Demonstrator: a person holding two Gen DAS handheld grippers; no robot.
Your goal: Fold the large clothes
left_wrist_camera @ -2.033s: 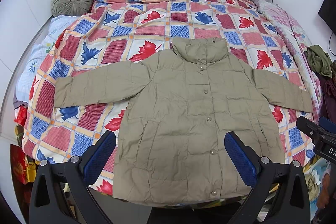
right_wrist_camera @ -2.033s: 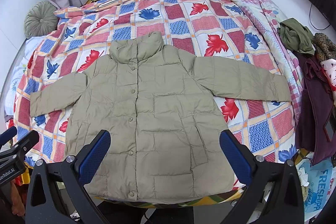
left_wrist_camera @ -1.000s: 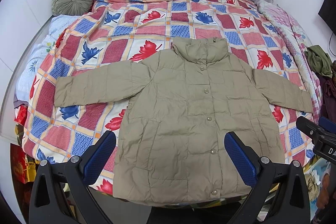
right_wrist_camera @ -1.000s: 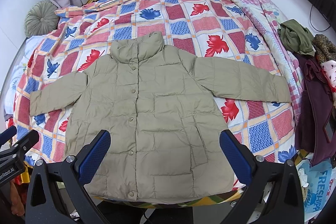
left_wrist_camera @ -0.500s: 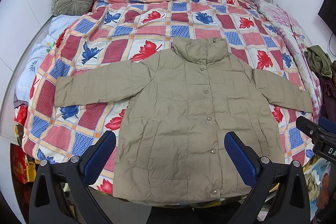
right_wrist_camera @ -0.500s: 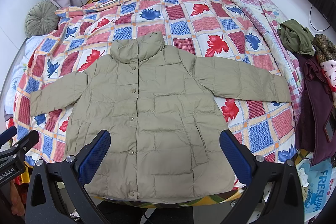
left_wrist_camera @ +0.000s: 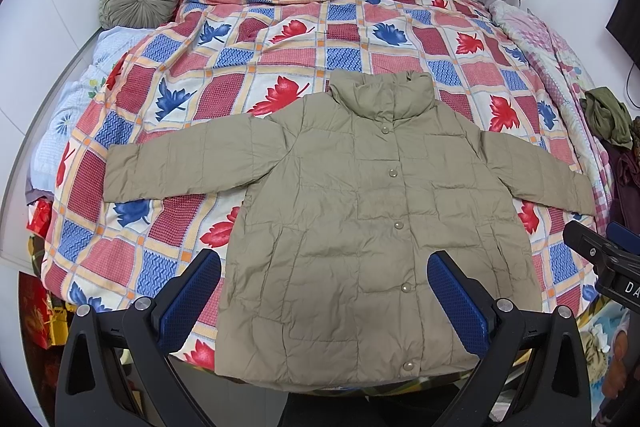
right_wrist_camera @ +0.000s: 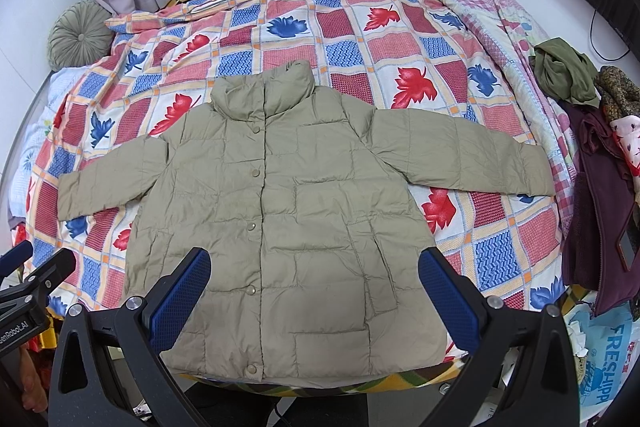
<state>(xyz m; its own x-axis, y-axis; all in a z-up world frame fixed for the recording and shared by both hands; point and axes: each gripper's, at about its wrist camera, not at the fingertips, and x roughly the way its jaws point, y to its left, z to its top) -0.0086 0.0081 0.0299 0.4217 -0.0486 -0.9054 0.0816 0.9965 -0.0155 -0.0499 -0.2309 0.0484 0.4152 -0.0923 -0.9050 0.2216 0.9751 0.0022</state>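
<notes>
The tan padded jacket point(left_wrist_camera: 360, 227) lies flat and buttoned in the middle of the frame, collar toward the top, both sleeves spread out sideways over the leaf-patterned quilt point(left_wrist_camera: 248, 67). The left gripper point(left_wrist_camera: 324, 291) hangs at the bottom of its view with jaws spread wide, holding nothing. The right gripper point(right_wrist_camera: 314, 287) does likewise, wide apart and empty above the jacket's hem.
</notes>
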